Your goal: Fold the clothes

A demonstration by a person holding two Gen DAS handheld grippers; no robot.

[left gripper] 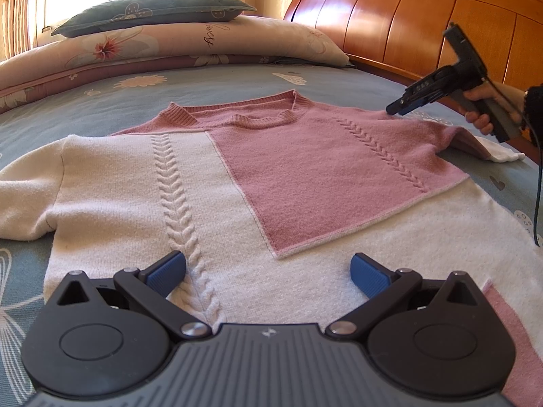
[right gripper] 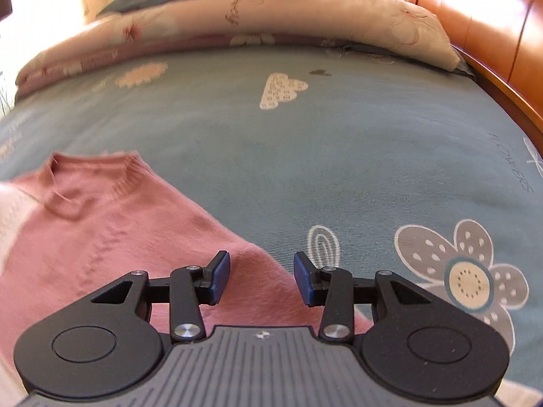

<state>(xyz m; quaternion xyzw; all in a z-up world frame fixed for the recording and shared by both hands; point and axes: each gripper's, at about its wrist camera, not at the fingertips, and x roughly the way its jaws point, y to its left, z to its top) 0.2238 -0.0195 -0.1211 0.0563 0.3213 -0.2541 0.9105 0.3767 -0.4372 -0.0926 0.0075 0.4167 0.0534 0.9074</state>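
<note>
A pink and white knitted sweater (left gripper: 237, 176) lies flat, front up, on the bed, collar toward the pillows. Its white sleeve (left gripper: 23, 203) stretches out to the left; the pink sleeve with a white cuff (left gripper: 502, 154) lies bunched at the right. My left gripper (left gripper: 268, 271) hovers open over the white hem, with nothing between its fingers. A hand (left gripper: 482, 108) holds my right gripper (left gripper: 395, 108) just above the pink shoulder. In the right wrist view the right gripper (right gripper: 261, 278) stands partly open over the pink shoulder edge (right gripper: 244, 254), gripping nothing.
The bed has a blue-grey flowered sheet (right gripper: 339, 156). A folded floral quilt (left gripper: 190, 44) and a dark pillow (left gripper: 152, 10) lie at the far end. A wooden headboard (left gripper: 424, 17) runs along the right. A dark cable (left gripper: 538, 203) hangs from the right hand.
</note>
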